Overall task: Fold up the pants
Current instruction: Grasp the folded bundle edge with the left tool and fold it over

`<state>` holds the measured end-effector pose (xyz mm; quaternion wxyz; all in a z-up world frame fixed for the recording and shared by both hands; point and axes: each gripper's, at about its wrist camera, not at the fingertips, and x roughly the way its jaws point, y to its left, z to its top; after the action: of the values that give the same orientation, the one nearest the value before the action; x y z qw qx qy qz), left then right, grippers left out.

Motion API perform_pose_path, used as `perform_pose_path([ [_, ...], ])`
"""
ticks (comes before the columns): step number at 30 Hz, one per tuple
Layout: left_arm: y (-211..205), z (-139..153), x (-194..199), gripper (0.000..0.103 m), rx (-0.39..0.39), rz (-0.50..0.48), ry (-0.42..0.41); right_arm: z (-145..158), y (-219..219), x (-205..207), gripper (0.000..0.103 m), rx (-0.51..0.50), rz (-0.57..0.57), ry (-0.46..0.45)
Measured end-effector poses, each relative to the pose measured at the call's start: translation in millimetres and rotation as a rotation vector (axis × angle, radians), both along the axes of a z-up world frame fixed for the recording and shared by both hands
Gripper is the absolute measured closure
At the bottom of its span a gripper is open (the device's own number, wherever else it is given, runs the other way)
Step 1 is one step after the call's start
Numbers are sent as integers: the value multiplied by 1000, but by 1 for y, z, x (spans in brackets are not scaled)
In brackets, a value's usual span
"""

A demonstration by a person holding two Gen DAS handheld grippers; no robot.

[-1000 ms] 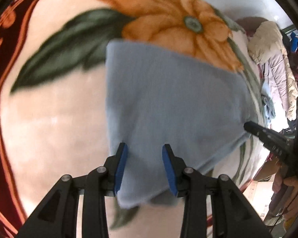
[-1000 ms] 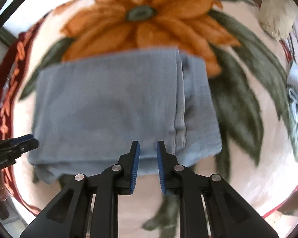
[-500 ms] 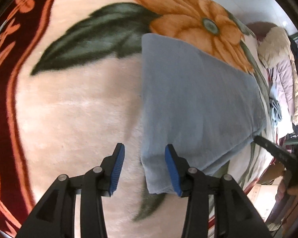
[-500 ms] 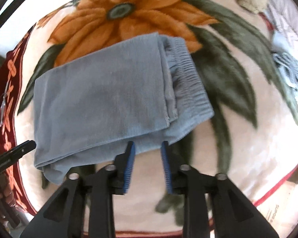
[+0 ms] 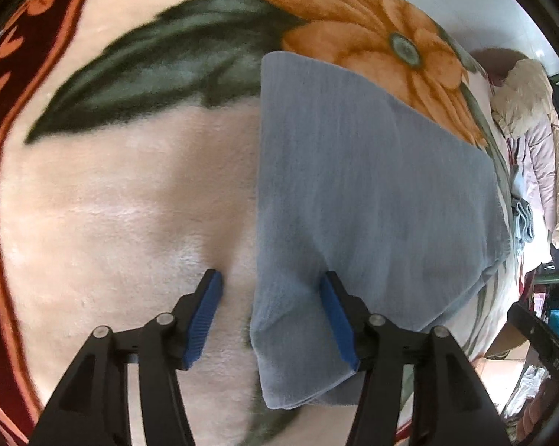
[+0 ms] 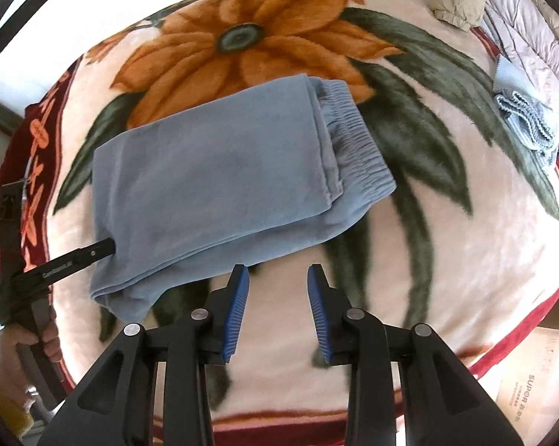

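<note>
The blue-grey pants (image 6: 220,182) lay folded into a thick soft rectangle on the plush floral blanket (image 6: 446,245), their gathered elastic waistband (image 6: 353,141) poking out from under the top layer. In the left wrist view the far end of the fold was cut off by the curve of the bed. The left gripper (image 5: 270,316) was spread wide, its ribbed blue pads (image 5: 205,319) straddling the near corner of the cloth. The right gripper (image 6: 277,310) hung released above bare blanket just beside the fold.
</note>
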<state>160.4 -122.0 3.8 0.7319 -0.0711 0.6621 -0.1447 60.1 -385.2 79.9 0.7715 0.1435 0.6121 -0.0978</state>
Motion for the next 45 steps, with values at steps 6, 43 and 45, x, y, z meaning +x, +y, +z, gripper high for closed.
perform_pose_path([
  [6, -8, 8, 0, 87, -22, -31, 5, 6, 1, -4, 70, 19, 14, -28],
  [43, -275, 70, -19, 98, -123, -288, -57, 22, -131, -34, 70, 43, -55, -115],
  [45, -265, 71, -19, 98, -82, -294, -61, 22, -126, -28, 70, 55, -46, -118],
])
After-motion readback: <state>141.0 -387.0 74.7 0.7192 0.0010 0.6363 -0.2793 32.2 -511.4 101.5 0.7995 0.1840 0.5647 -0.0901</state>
